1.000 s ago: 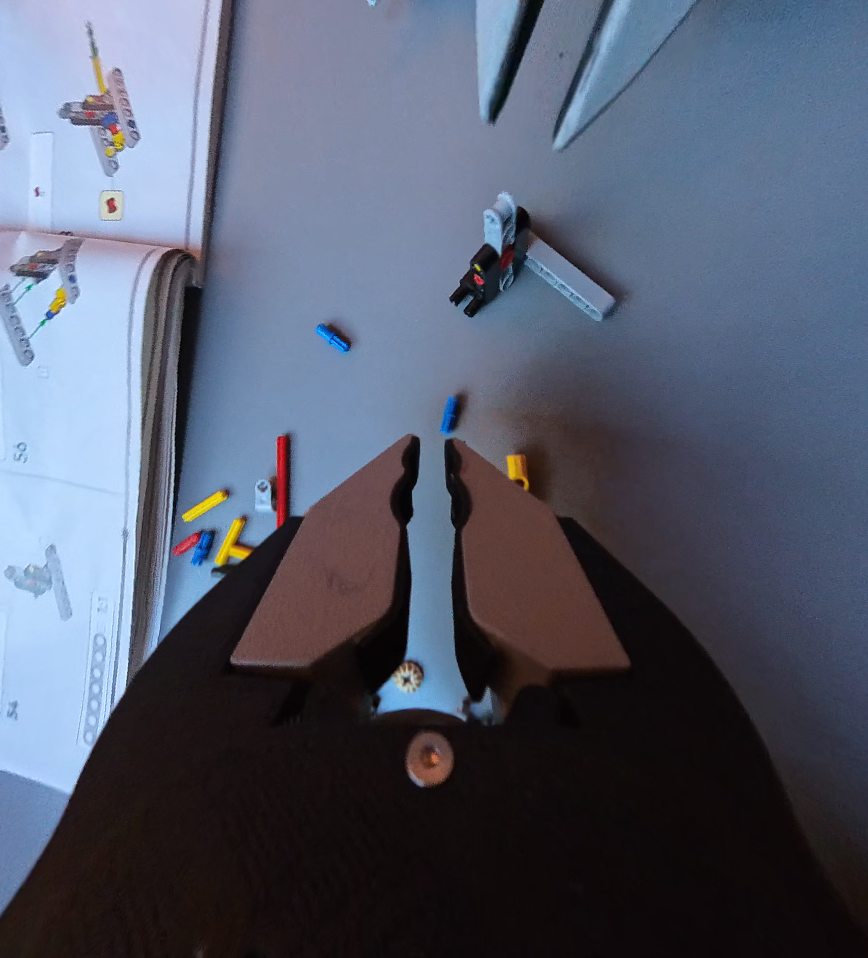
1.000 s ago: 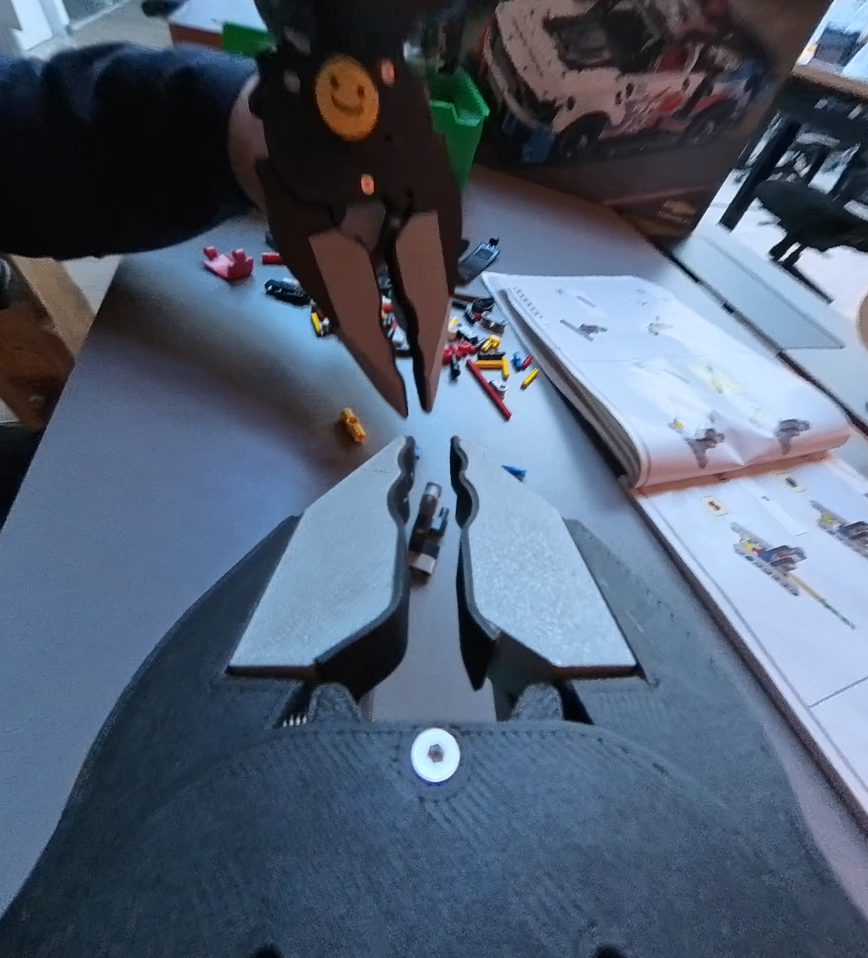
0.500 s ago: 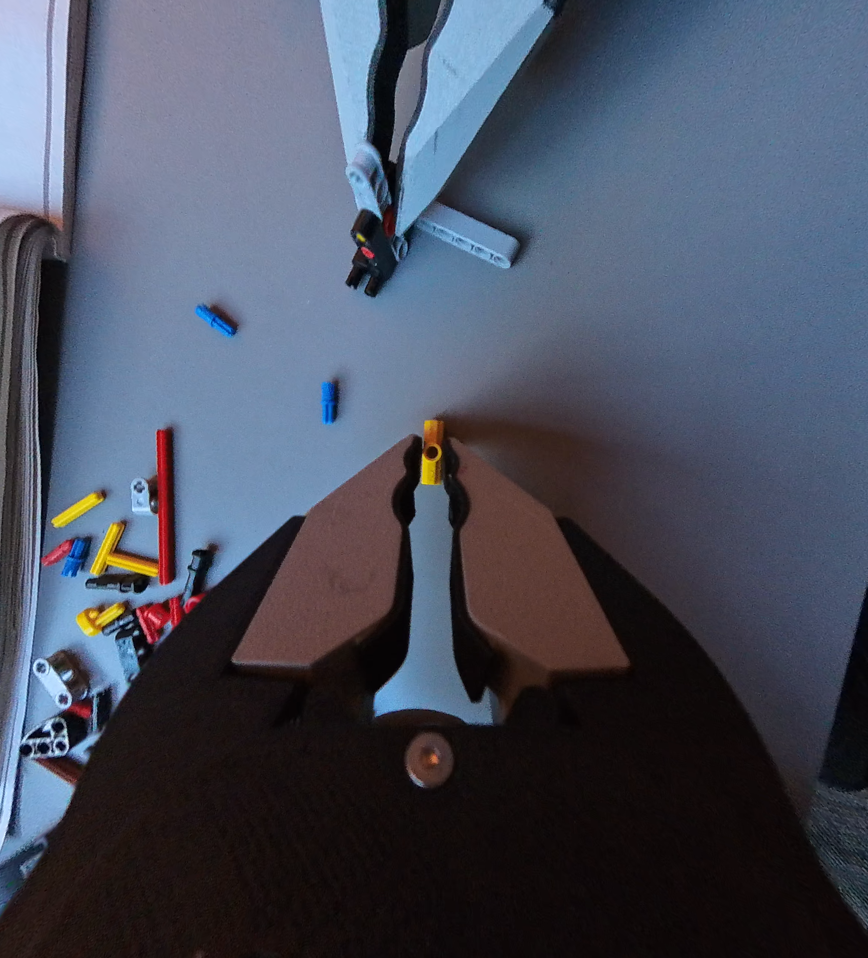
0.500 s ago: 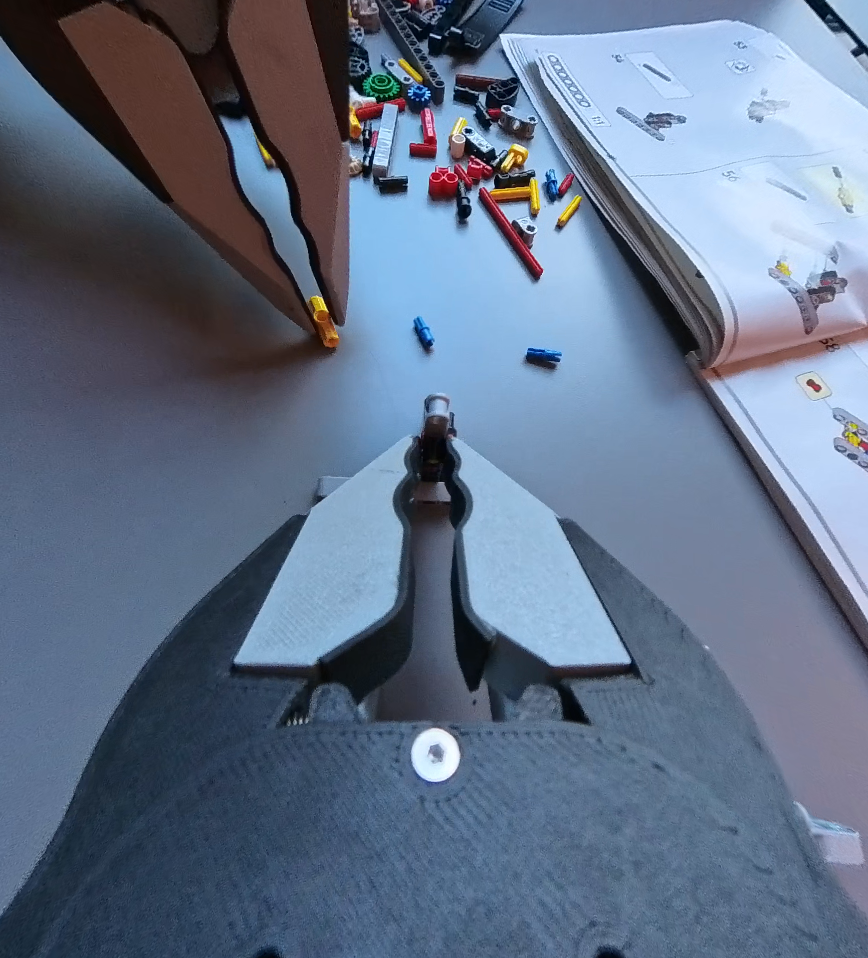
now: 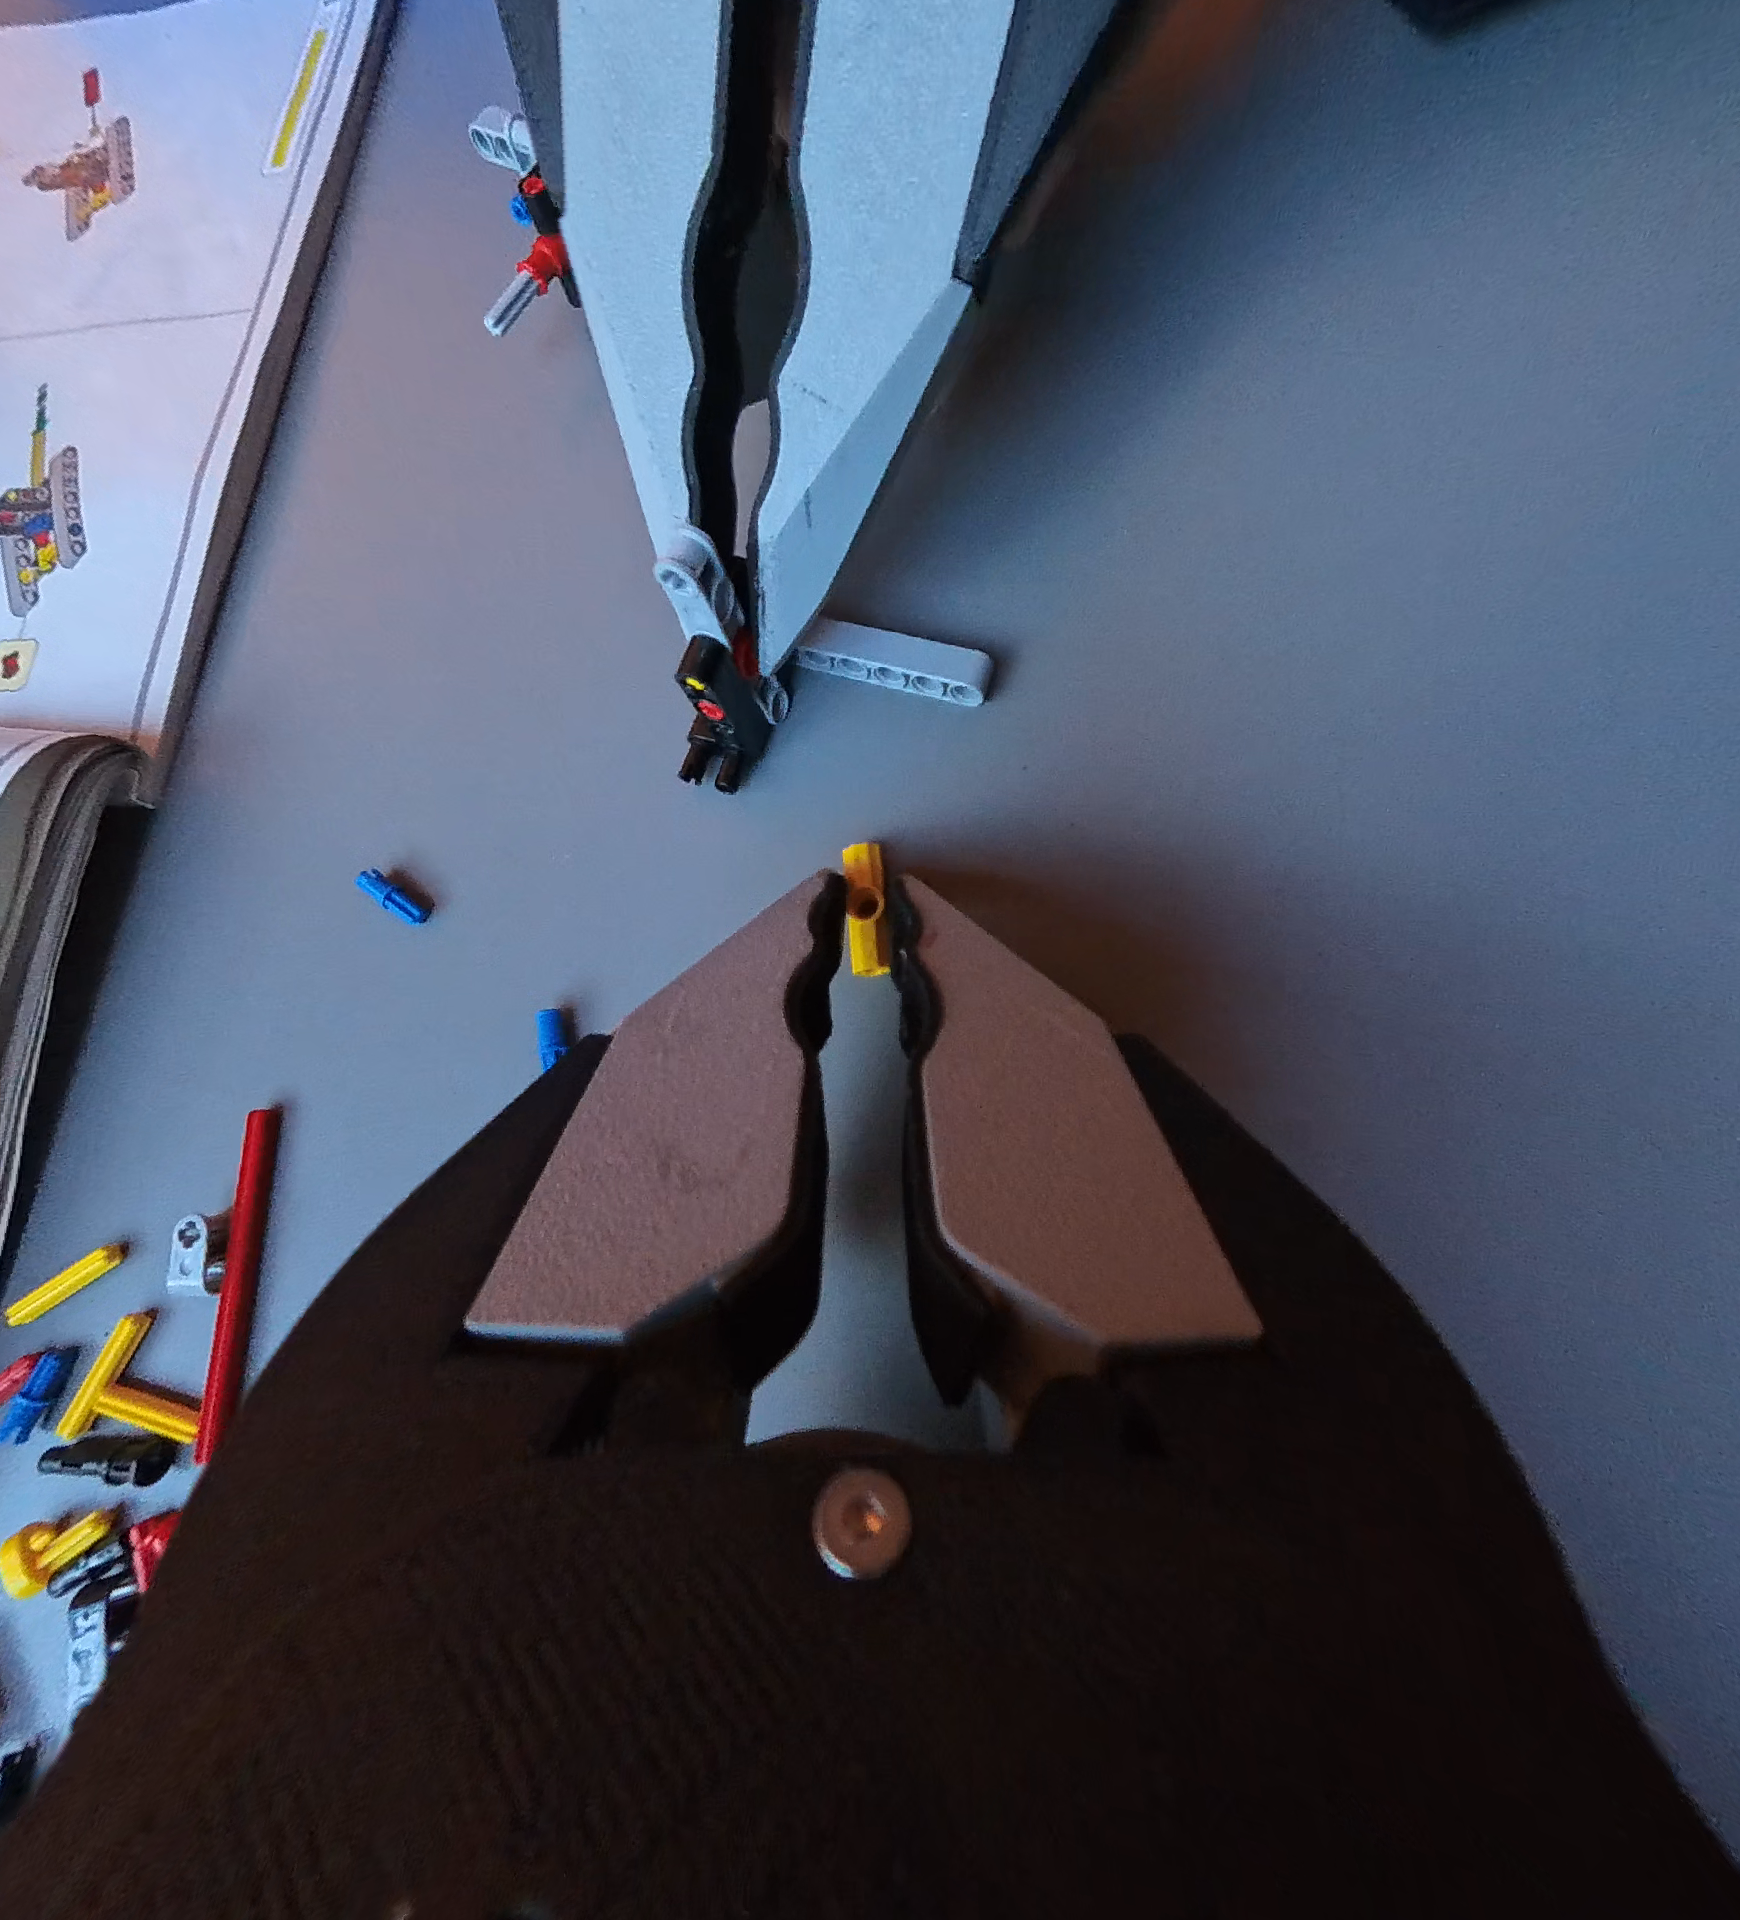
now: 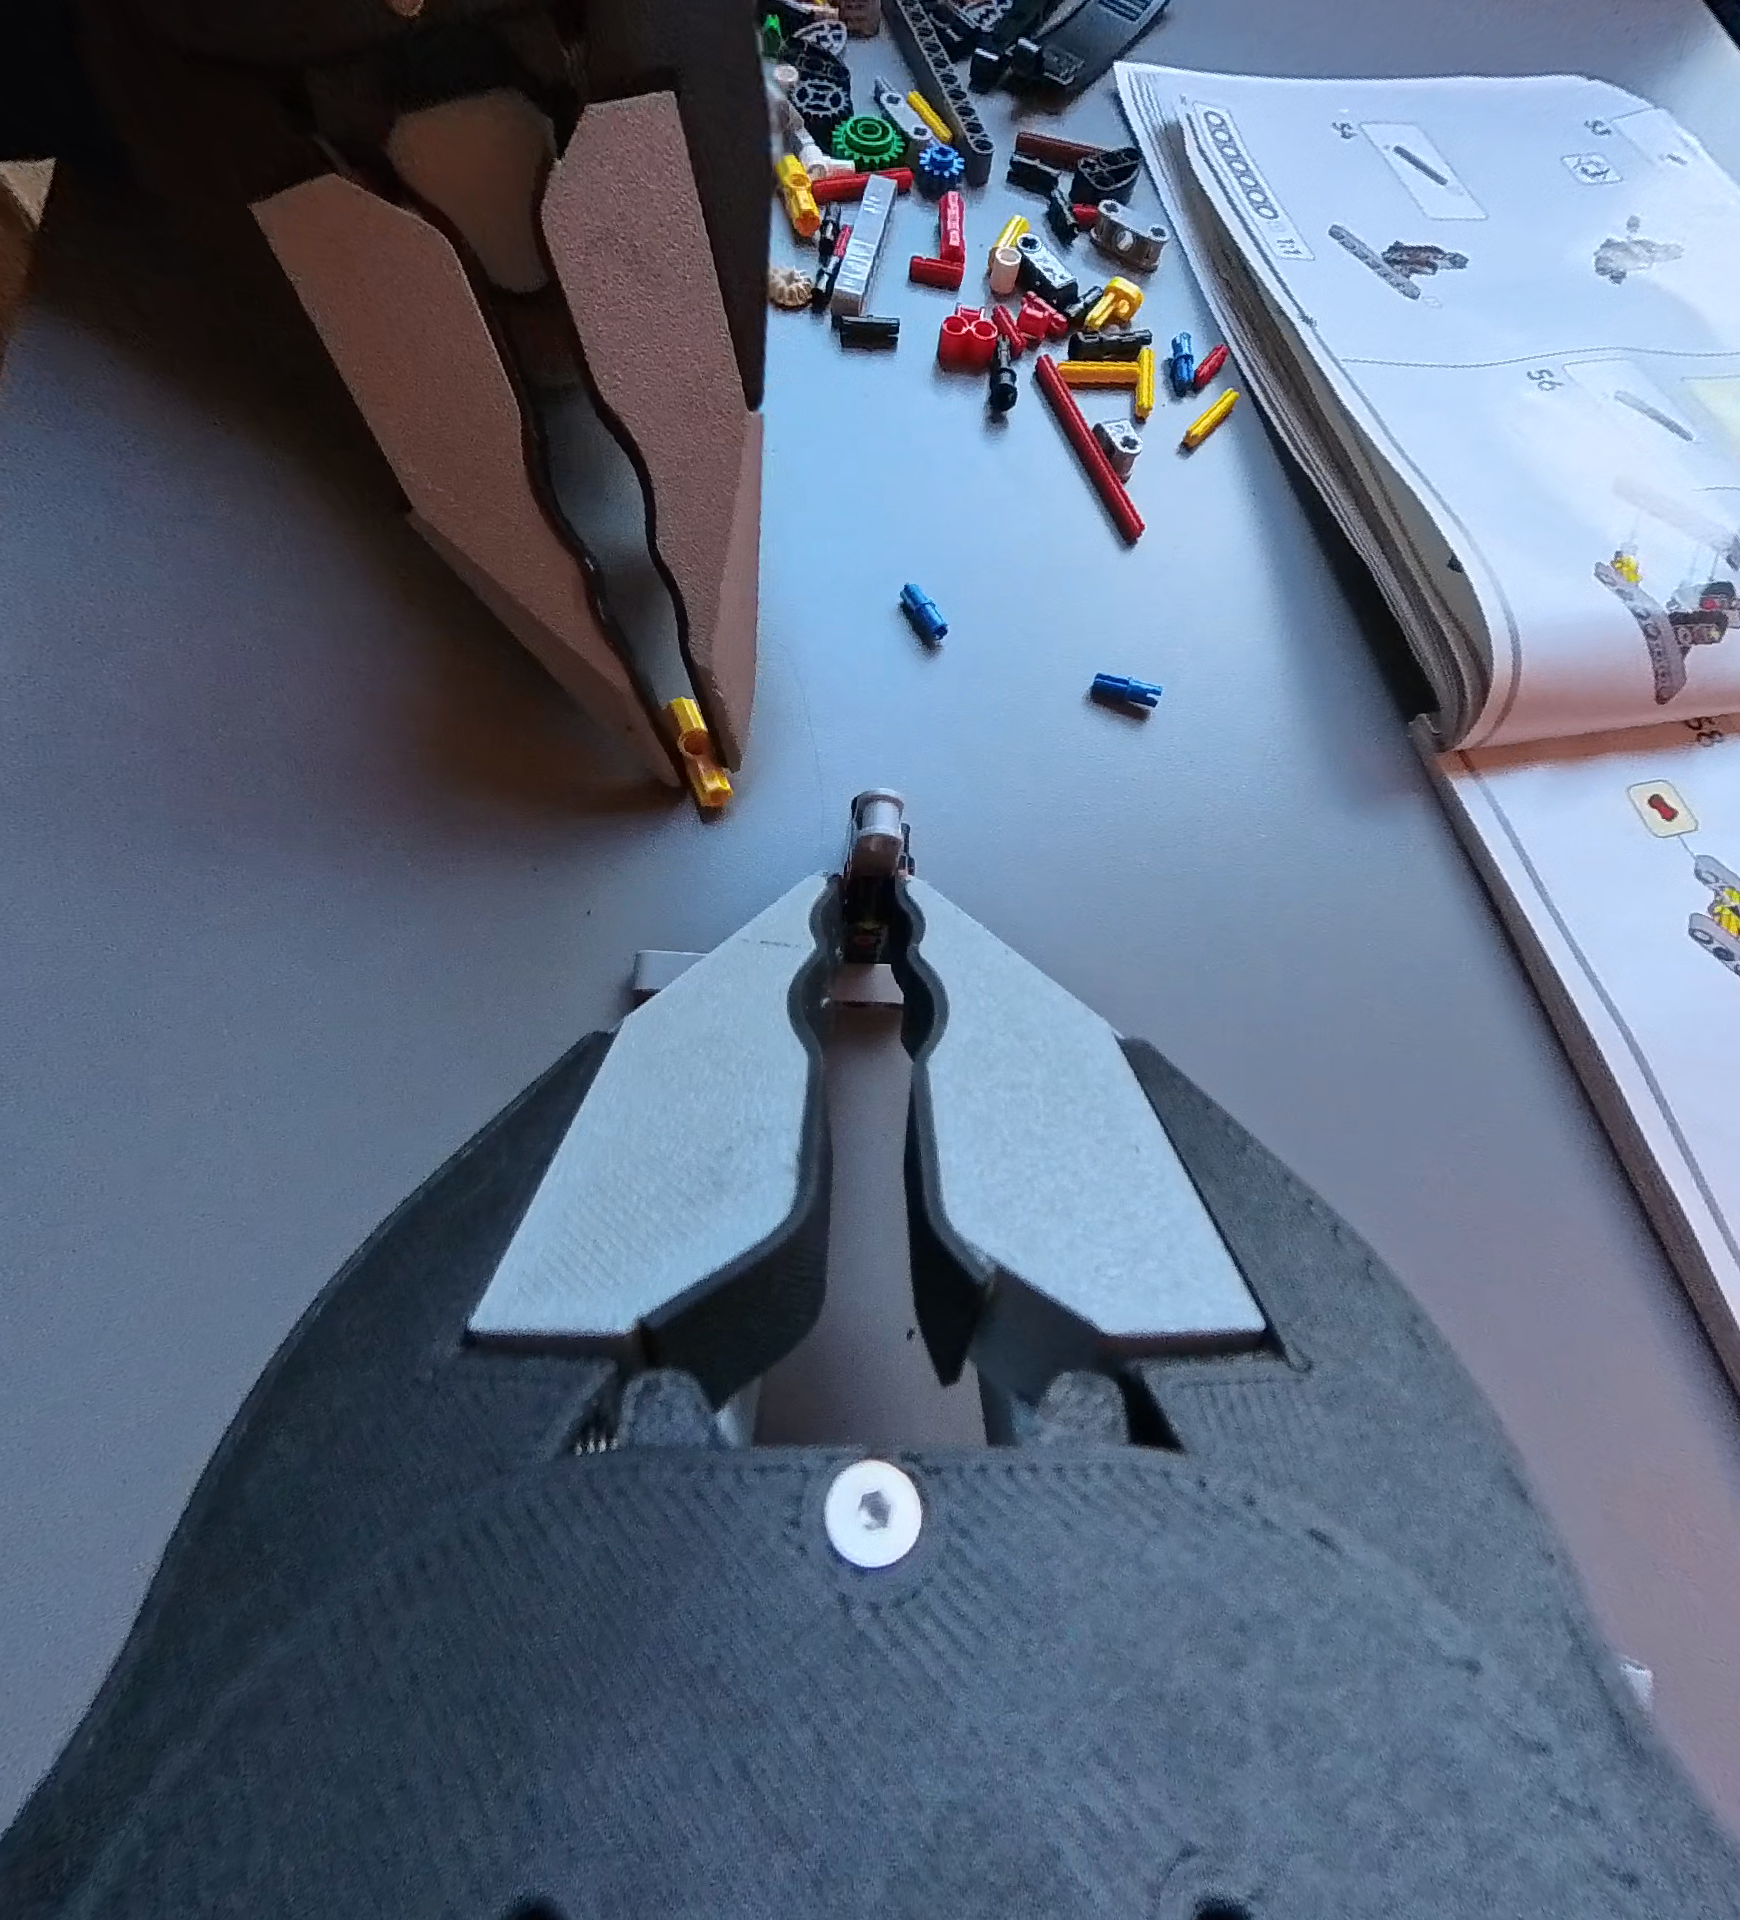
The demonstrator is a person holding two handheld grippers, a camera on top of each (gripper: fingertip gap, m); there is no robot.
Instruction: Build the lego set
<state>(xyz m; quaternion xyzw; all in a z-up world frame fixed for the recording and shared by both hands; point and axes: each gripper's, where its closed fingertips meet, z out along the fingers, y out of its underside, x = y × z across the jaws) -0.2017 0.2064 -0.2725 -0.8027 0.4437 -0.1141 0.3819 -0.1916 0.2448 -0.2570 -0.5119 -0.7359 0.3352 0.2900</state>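
Left wrist view: the left tool (image 5: 864,914), with brown fingers, is clamped on a small yellow connector (image 5: 864,909) at its very tips, low over the grey table (image 5: 1365,623). The piece is pinched along its length, with its far end jutting past the fingertips. In the upper middle of the frame, the right tool (image 5: 741,623), with grey fingers, is closed on a small black and grey assembly (image 5: 715,675) resting on the table, with a pale grey holed beam (image 5: 892,675) sticking out to the right.

In the right wrist view, the same assembly (image 6: 874,873) sits squeezed between the grey tips at frame centre, and the left tool (image 6: 694,748) stands at upper left with the yellow connector (image 6: 694,748) in its tips.

Two blue pins (image 5: 393,896) lie loose at middle left. A heap of red, yellow and black parts (image 5: 118,1382) fills the lower left, beside an open instruction booklet (image 5: 66,364) along the left edge.

Both grips look shallow, so I judge that steady pressure matters. A twist could flick the yellow connector out. Moving the tools slowly and keeping the assembly flat against the table should stop either part from pivoting between the pads.
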